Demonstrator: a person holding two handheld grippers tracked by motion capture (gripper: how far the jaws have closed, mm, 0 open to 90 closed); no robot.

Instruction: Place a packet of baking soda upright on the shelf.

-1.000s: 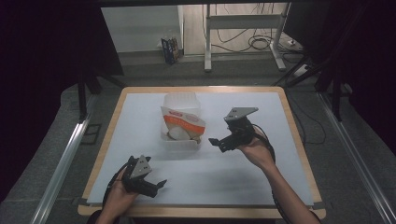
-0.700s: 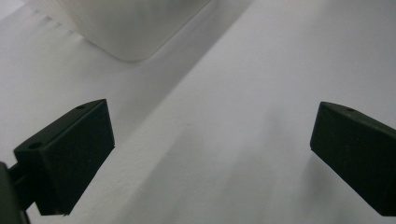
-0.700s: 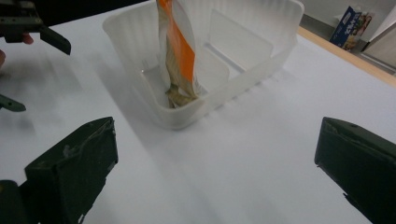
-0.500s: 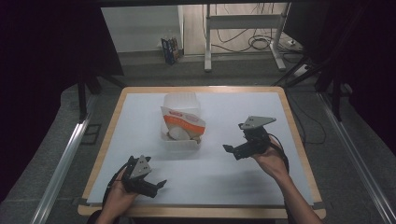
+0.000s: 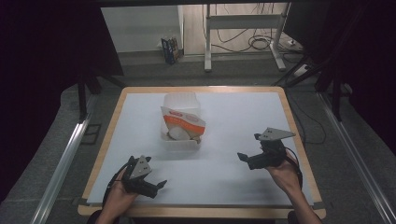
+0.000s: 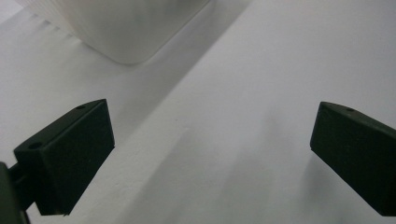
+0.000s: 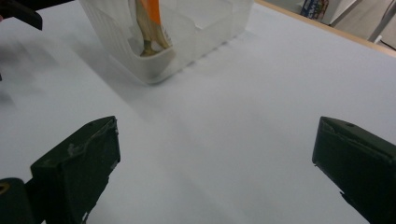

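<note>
Since a second ago the right tongs [image 5: 246, 157] have drawn back from beside the bin toward the near right of the worktop [image 5: 233, 116], while the left tongs [image 5: 156, 185] have stayed at the near left edge. Both pairs are wide open and hold nothing.

The left hand [image 5: 119, 196] grips its tongs low over the white surface, jaws pointing right. In the middle stands a clear plastic bin [image 5: 180, 122], well apart from both tongs; an orange-and-white packet [image 5: 183, 122] leans upright in its near half. The right hand [image 5: 285, 175] holds its tongs with jaws pointing left toward the bin.

The left gripper view gives just the bin's pale rounded corner [image 6: 123, 28] at the top, contents unseen. The right gripper view looks through the ribbed wall [image 7: 154, 42] to the packet's orange edge [image 7: 152, 14].

The worktop is a white sheet framed in light wood. Beyond it lie grey floor, white desk legs [image 5: 243, 32], loose cables [image 5: 261, 44], and dark curtains on either side.
</note>
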